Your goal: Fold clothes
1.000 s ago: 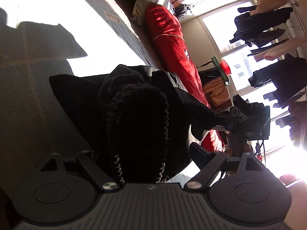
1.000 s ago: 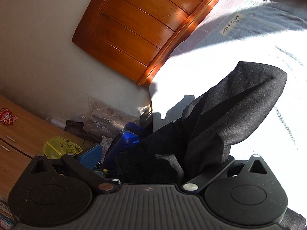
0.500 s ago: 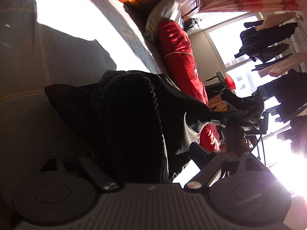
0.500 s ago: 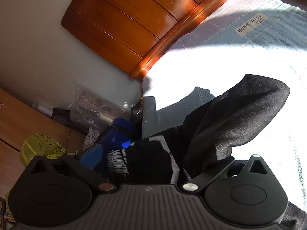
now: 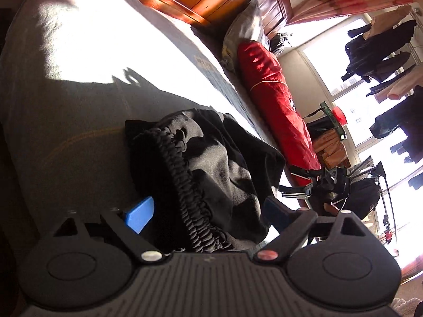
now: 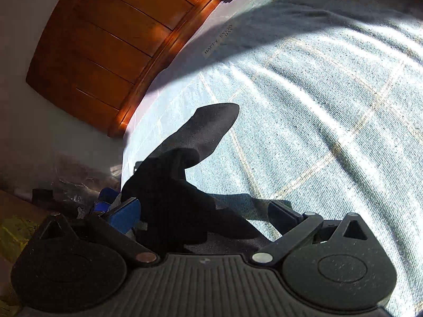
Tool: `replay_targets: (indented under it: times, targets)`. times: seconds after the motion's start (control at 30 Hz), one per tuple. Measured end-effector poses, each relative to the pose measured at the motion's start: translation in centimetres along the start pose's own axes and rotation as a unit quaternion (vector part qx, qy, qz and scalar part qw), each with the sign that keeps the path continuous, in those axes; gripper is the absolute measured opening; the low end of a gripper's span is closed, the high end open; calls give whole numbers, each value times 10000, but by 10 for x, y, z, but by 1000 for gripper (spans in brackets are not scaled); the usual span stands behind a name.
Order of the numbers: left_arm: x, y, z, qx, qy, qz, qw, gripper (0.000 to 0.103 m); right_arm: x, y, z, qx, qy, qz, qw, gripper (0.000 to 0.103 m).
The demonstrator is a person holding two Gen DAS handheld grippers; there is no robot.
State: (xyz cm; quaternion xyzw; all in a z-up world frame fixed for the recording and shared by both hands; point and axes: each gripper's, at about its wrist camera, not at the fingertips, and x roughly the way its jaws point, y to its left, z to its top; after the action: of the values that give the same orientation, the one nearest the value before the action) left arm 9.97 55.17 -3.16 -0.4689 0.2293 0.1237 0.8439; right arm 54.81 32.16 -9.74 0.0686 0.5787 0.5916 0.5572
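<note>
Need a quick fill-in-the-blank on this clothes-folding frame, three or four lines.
On the grey checked bed cover lies a crumpled ____ garment with a ruched elastic waistband.
The panelled headboard is made of ____.
The long padded bundle beside the bed cover is ____.
The right claw has jaws standing ____.
Missing: black; wood; red; open.

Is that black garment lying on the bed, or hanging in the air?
Touching. In the left wrist view the black garment lies slumped on the grey bed, its edge flat on the cover with no gap beneath it.
</note>
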Motion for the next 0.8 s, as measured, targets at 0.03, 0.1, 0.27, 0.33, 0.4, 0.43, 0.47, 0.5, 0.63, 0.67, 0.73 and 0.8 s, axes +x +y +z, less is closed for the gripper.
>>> replay_targets:
  times: [0.03,0.1,0.27,0.33,0.4,0.43,0.47,0.5,0.63,0.67,0.73,0.8]
  targets:
    - [2,-9,2,102,11,-98,9999,92,0,-8,-6,88,-14,84,9999,103]
    - [14,-27,6,281,108,-286,9991,92,0,-20,-17,163,-134,315,9993,103]
    - [58,-62,10,592,500,-626,9950,92,9,-19,-25,56,-490,893,9948,103]
    - [72,-70,9,676,647,-687,9932,92,9,-13,-29,-68,-193,1091,9938,103]
    - [83,-75,7,762,793,-725,9913,92,9,-6,-34,-193,105,1286,9914,103]
    - [87,-76,6,800,851,-731,9905,92,9,-2,-36,-255,253,1384,9897,103]
    - [90,-76,5,822,879,-723,9901,92,7,1,-38,-331,381,1440,9883,103]
    - [93,-75,4,845,907,-715,9897,92,0,2,-39,-421,415,1362,9889,103]
    - [102,-73,1,843,976,-777,9886,92,-28,3,-18,-368,72,1018,9941,103]
    - [104,-72,0,823,988,-824,9883,92,-29,1,-7,-248,-60,1034,9943,103]
    - [108,-72,-1,796,1014,-912,9875,92,-17,-5,16,96,-207,1136,9933,103]
    - [111,-74,0,835,1045,-963,9863,92,3,-13,39,445,-219,1293,9904,103]
